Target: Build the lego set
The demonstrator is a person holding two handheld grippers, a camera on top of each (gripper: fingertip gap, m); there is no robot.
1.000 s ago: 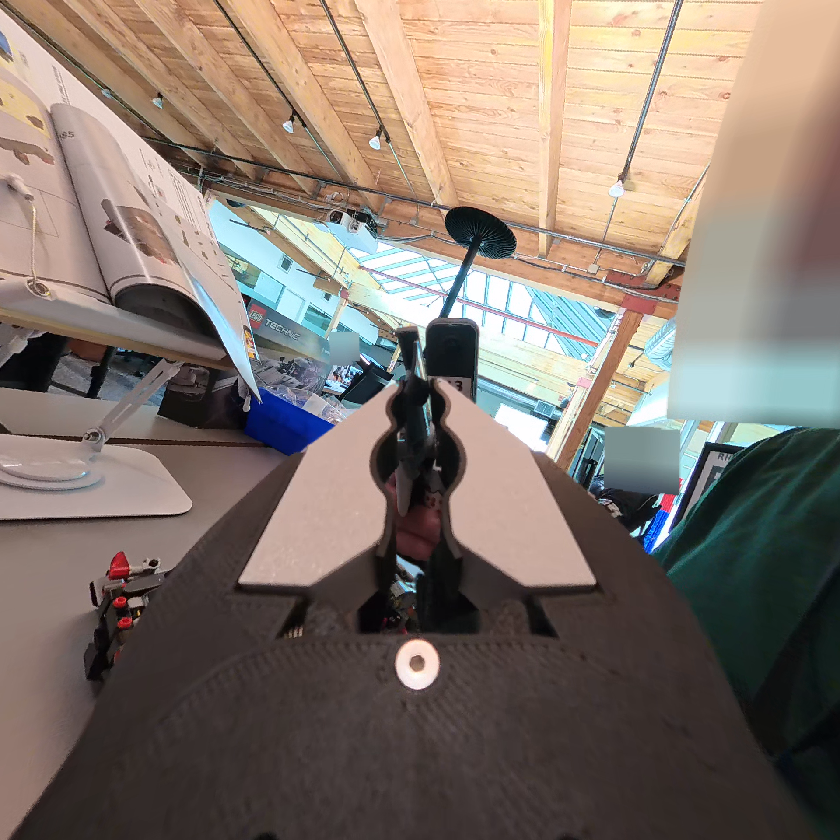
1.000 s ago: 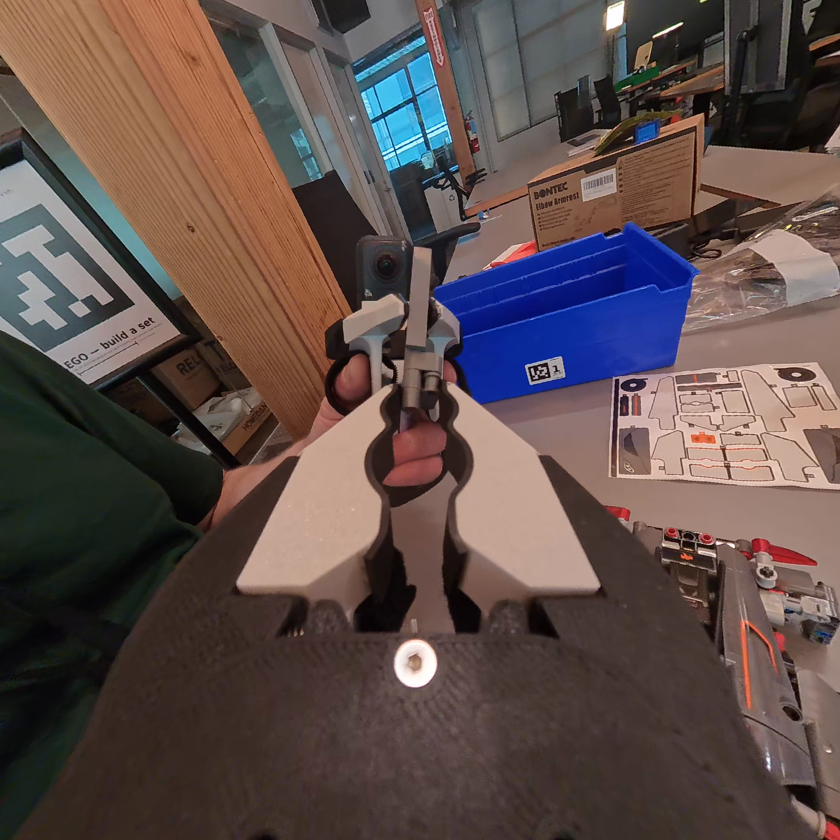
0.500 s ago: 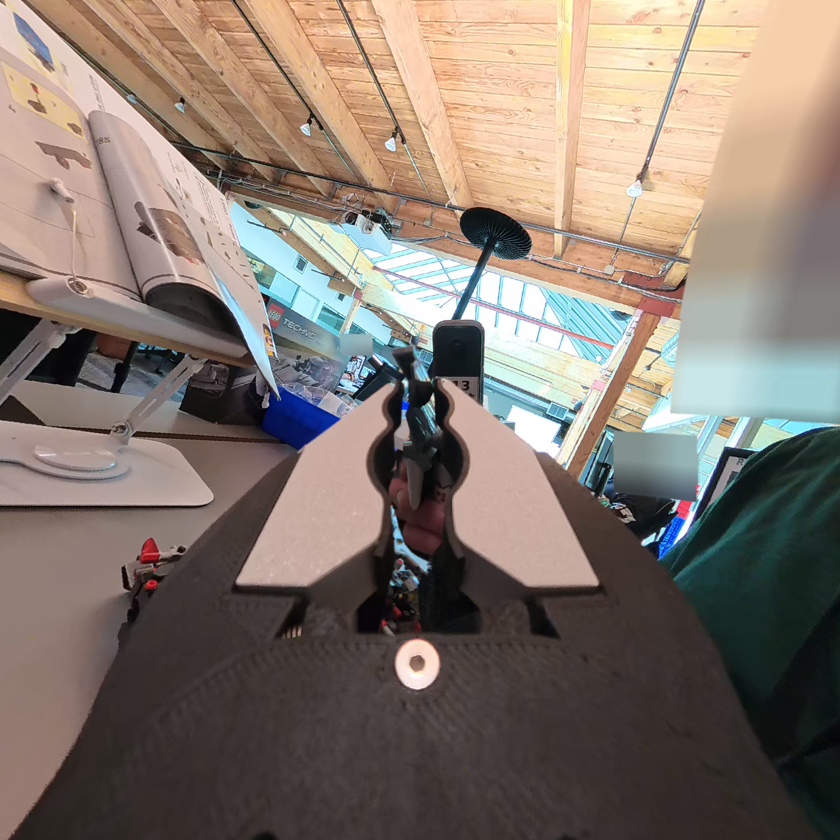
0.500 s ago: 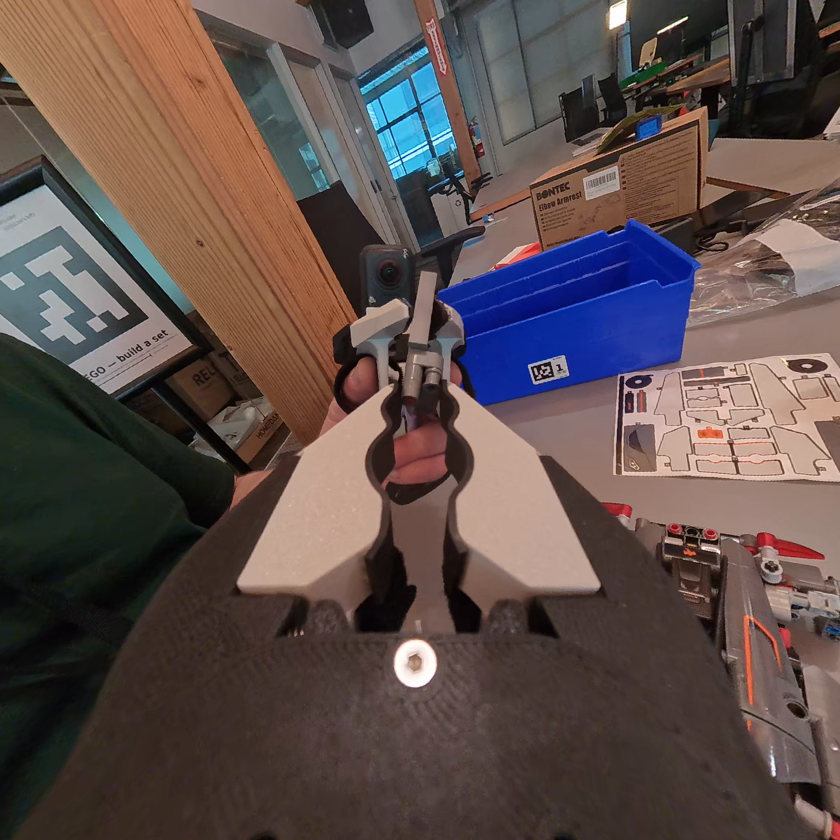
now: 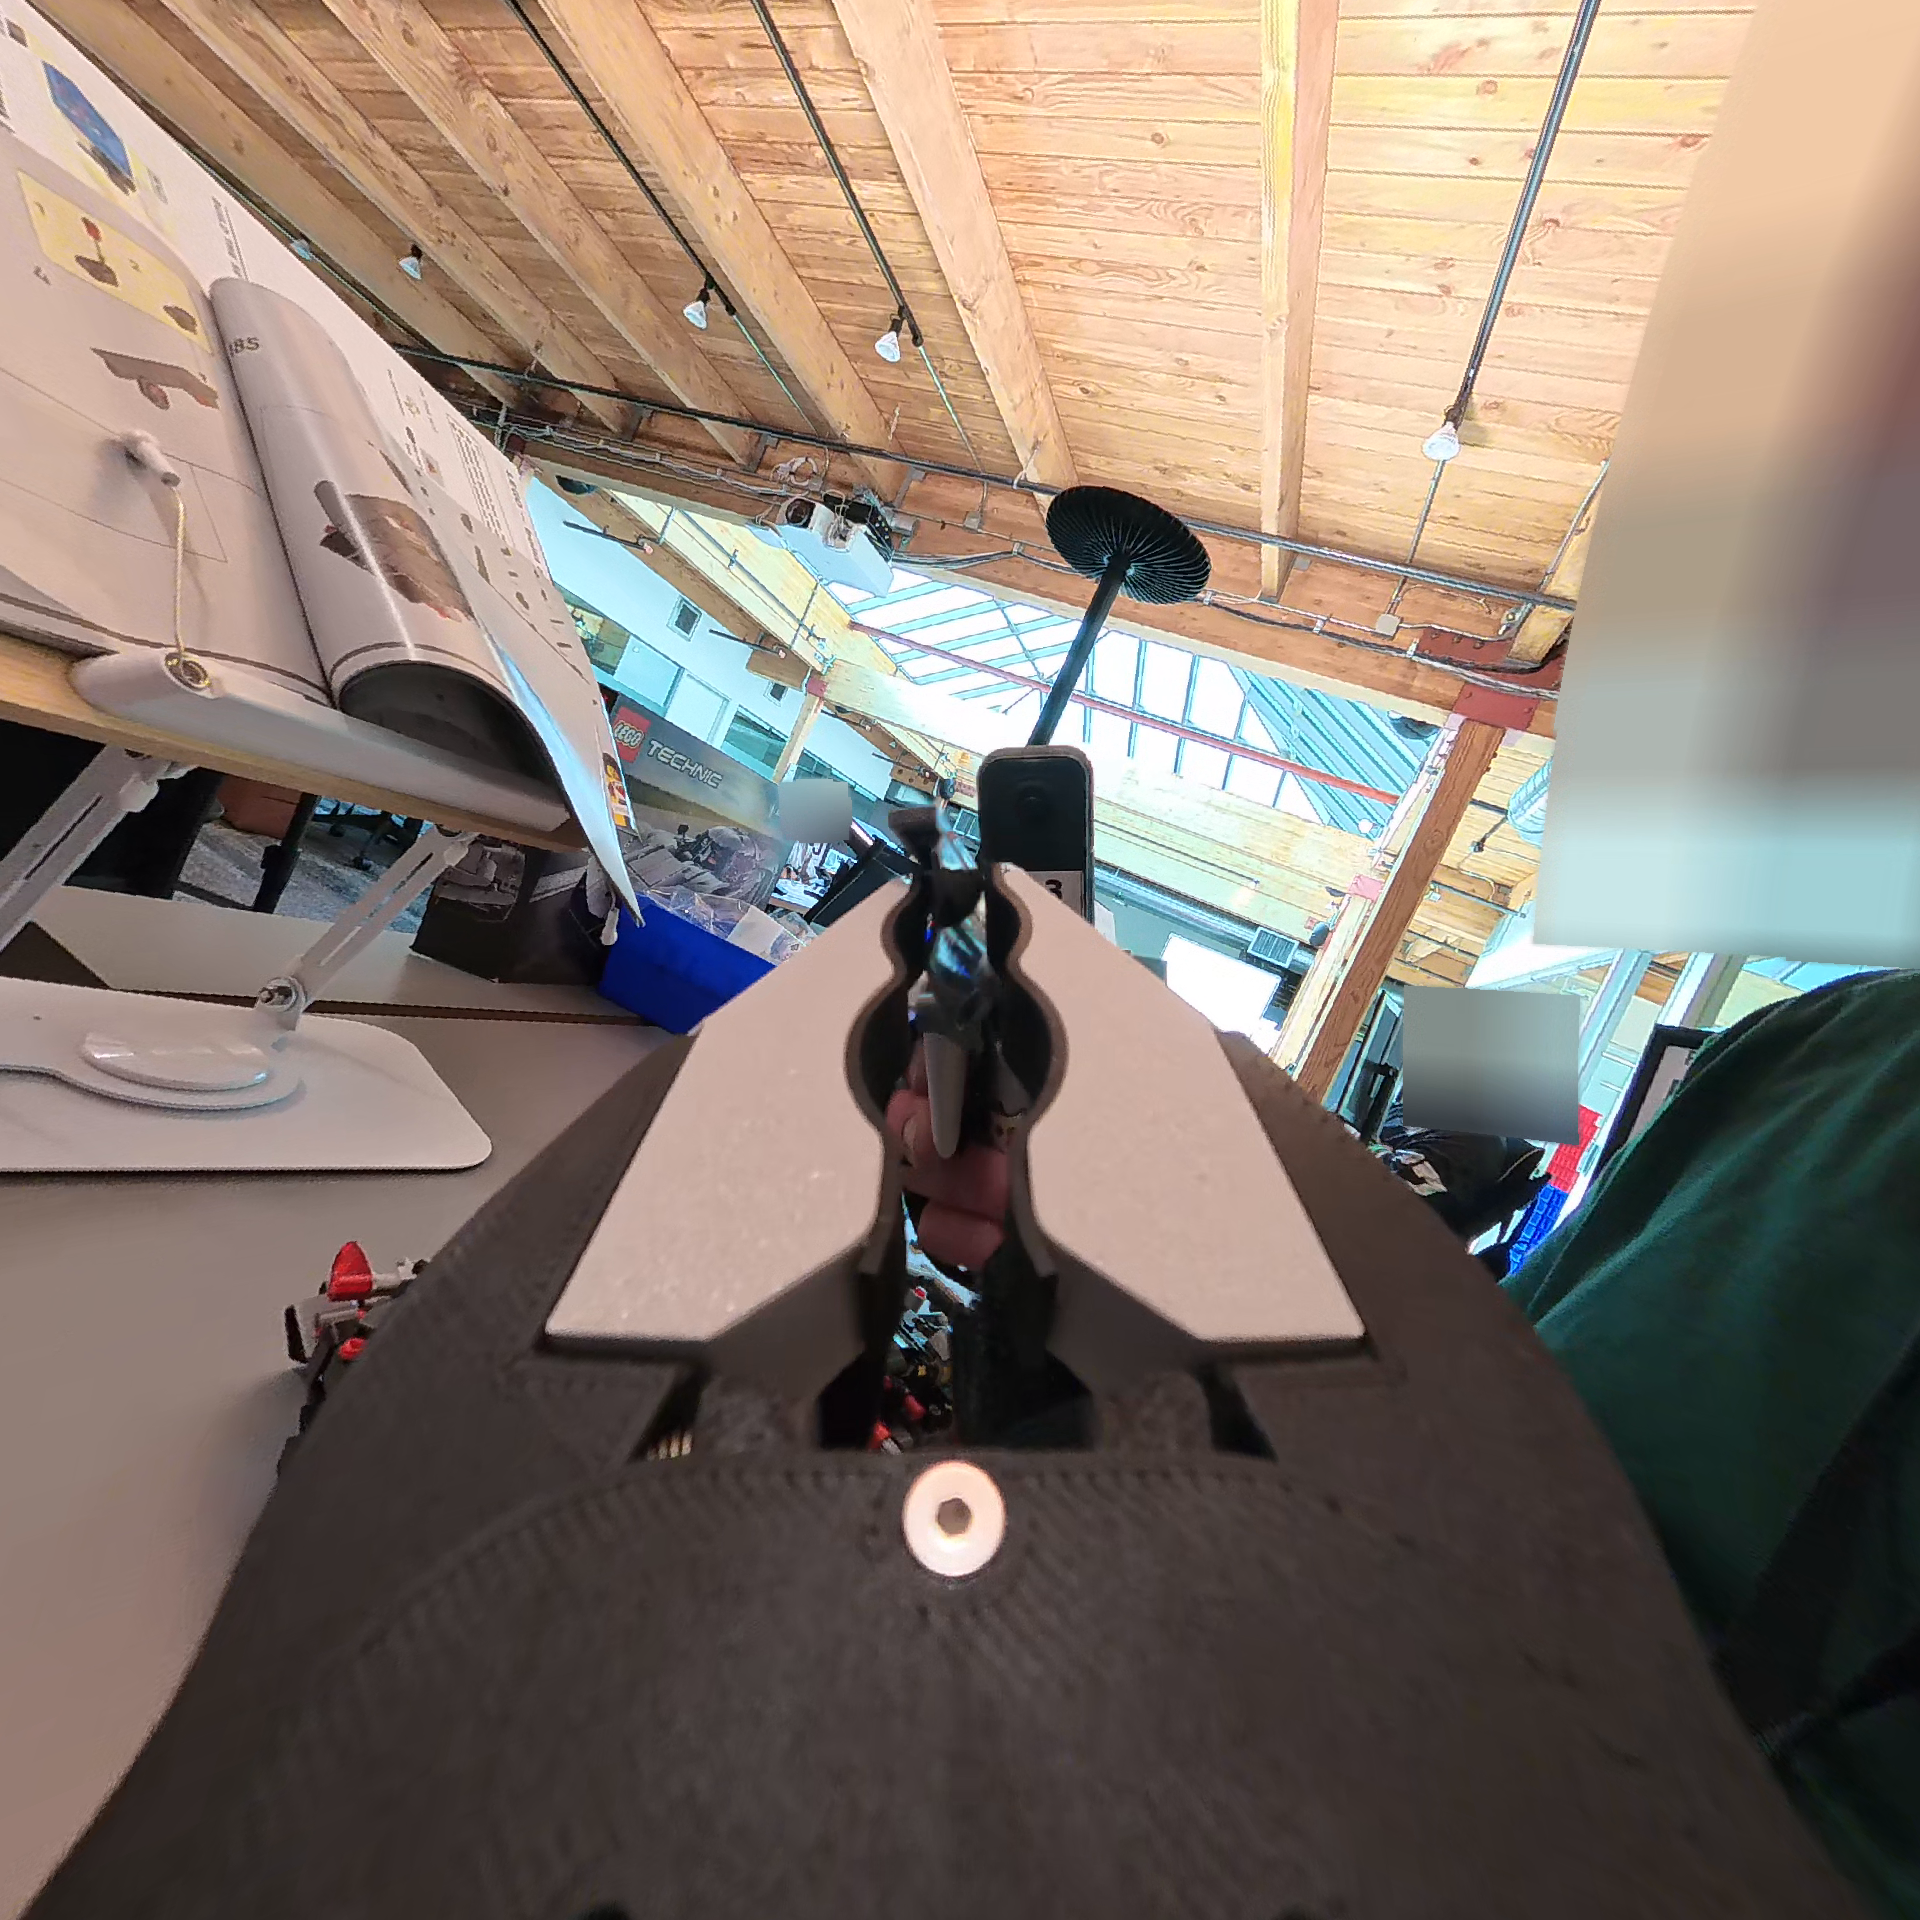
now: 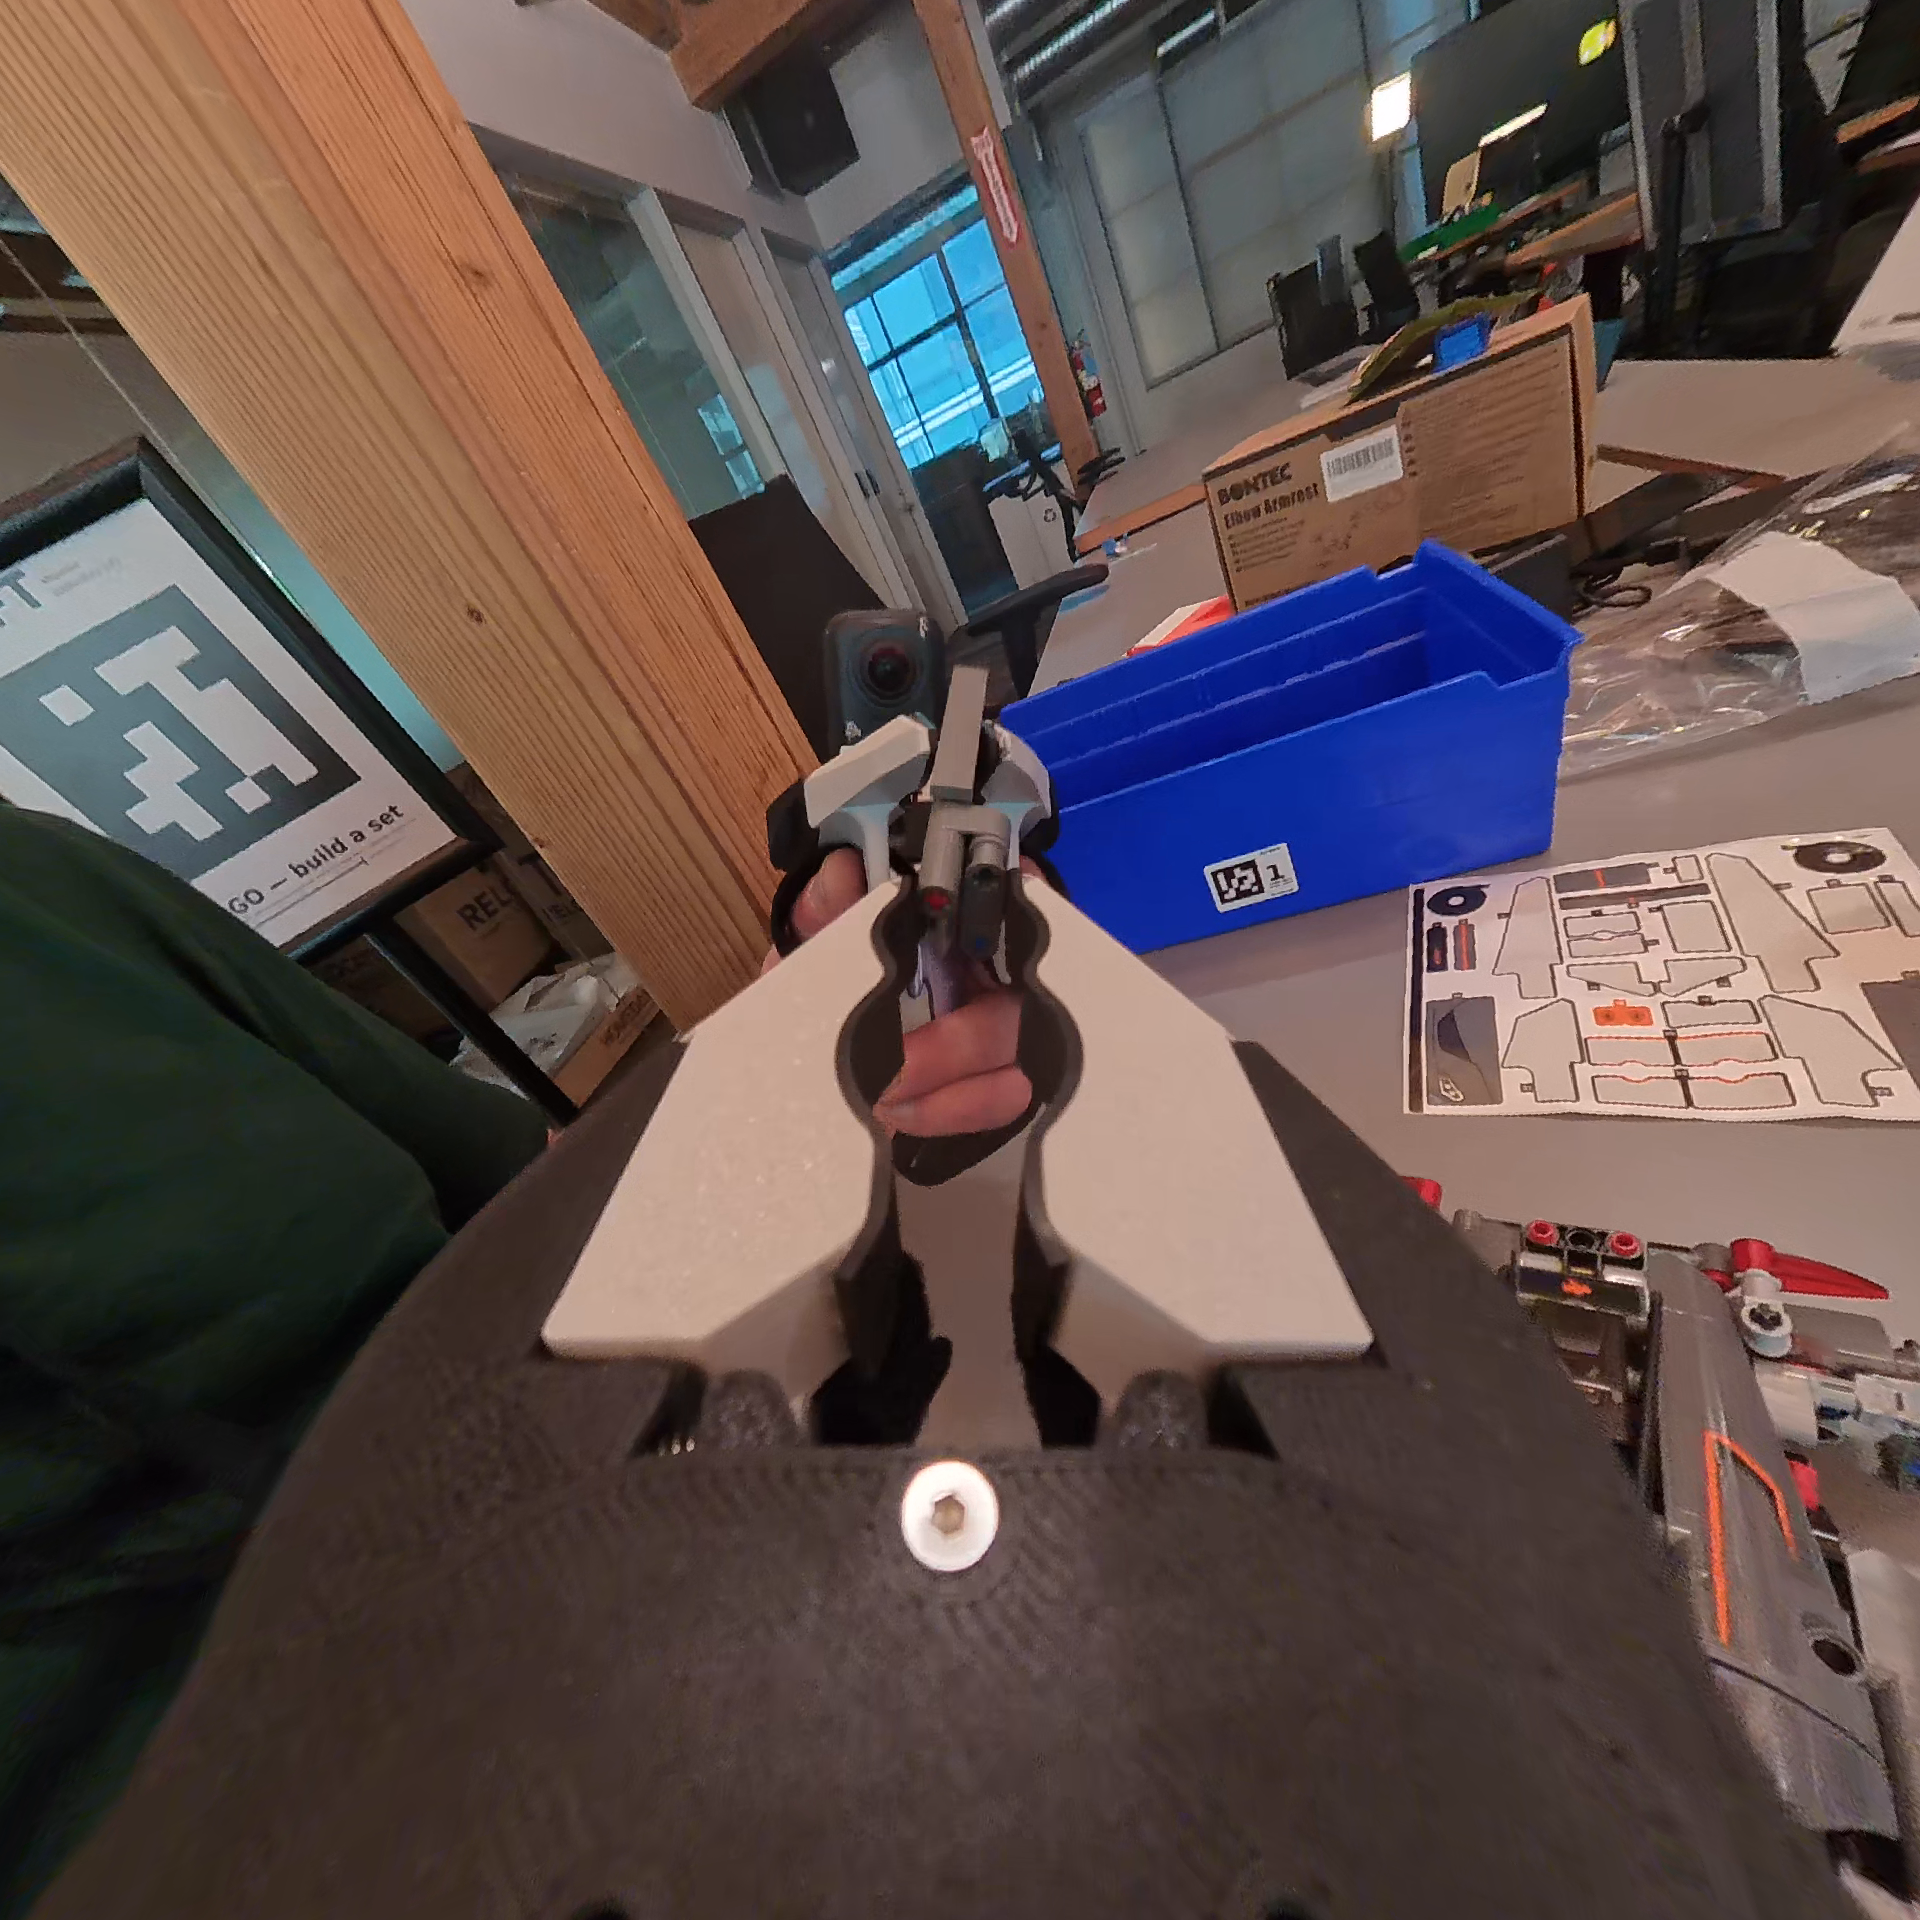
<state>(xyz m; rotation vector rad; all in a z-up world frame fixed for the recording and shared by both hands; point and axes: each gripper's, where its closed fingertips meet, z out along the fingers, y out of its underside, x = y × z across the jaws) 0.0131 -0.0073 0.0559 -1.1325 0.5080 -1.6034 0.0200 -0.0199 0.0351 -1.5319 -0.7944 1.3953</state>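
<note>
My left gripper [image 5: 954, 899] and right gripper [image 6: 961, 909] face each other above the table, tip to tip. Both are shut on the same small grey lego sub-assembly [image 6: 961, 831], which has a grey beam sticking up and red and blue pins. It also shows in the left wrist view [image 5: 951, 997], dark and blurred between the fingers. The left gripper's pale fingers [image 6: 868, 779] flank the sub-assembly in the right wrist view. The large grey lego model [image 6: 1714, 1475] with orange lines and red tips lies on the table at the right. Its end also shows in the left wrist view [image 5: 348, 1299].
A blue bin [image 6: 1299, 769] stands behind the grippers, with a sticker sheet [image 6: 1662, 977] beside it. A cardboard box [image 6: 1403, 488] and plastic bags [image 6: 1745, 623] lie farther back. An open instruction book [image 5: 312, 499] rests on a white stand [image 5: 208, 1081]. A green sleeve [image 6: 156, 1195] is close. Left and right tips are no more than a few centimetres apart. My right tips are roughly 15 cm from the large grey lego model [image 6: 1714, 1475].
Both grippers stay shut on the sub-assembly. The pair has shifted and tilted slightly, and the right wrist view has rolled a little. The model on the table has not moved.
</note>
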